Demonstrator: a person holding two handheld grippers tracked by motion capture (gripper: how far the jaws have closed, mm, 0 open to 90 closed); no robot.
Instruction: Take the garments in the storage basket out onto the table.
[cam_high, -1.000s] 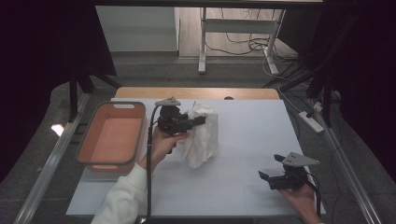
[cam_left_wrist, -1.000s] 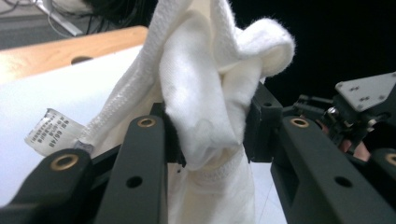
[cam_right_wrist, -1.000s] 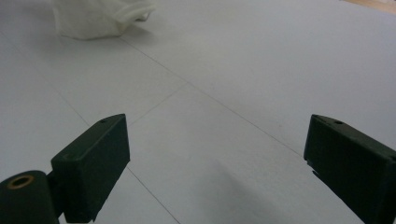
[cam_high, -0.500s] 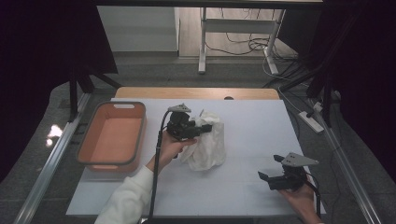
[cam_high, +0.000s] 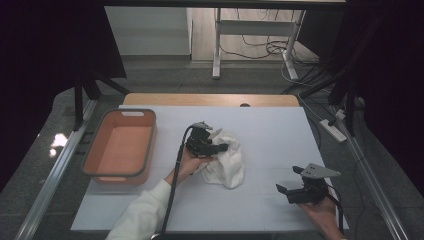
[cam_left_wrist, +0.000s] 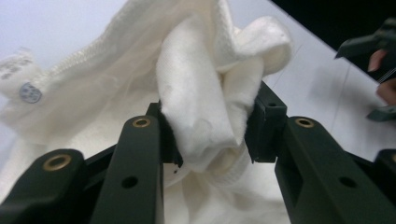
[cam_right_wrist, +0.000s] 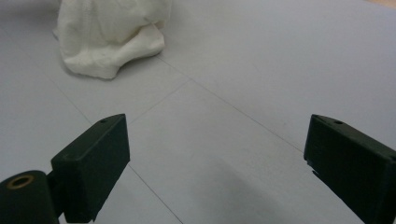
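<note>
Pinching bunched fold of crumpled white knitted cloth (cam_left_wrist: 201, 93) in my left gripper (cam_left_wrist: 208, 140); cloth's lower part cut off. Right gripper (cam_right_wrist: 217, 154) at 4 o'clock, jaws wide, empty.

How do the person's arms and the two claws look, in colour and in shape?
Both claws, left claw and right claw, are black with two blocky jaws. Brass-coloured rivets mark the linkages. Each carries a grey three-cornered plate, and a black cable trails from the left one. The left arm wears a white sleeve.

Cloth (cam_high: 227, 162) right of tub (cam_high: 120, 172)
</note>
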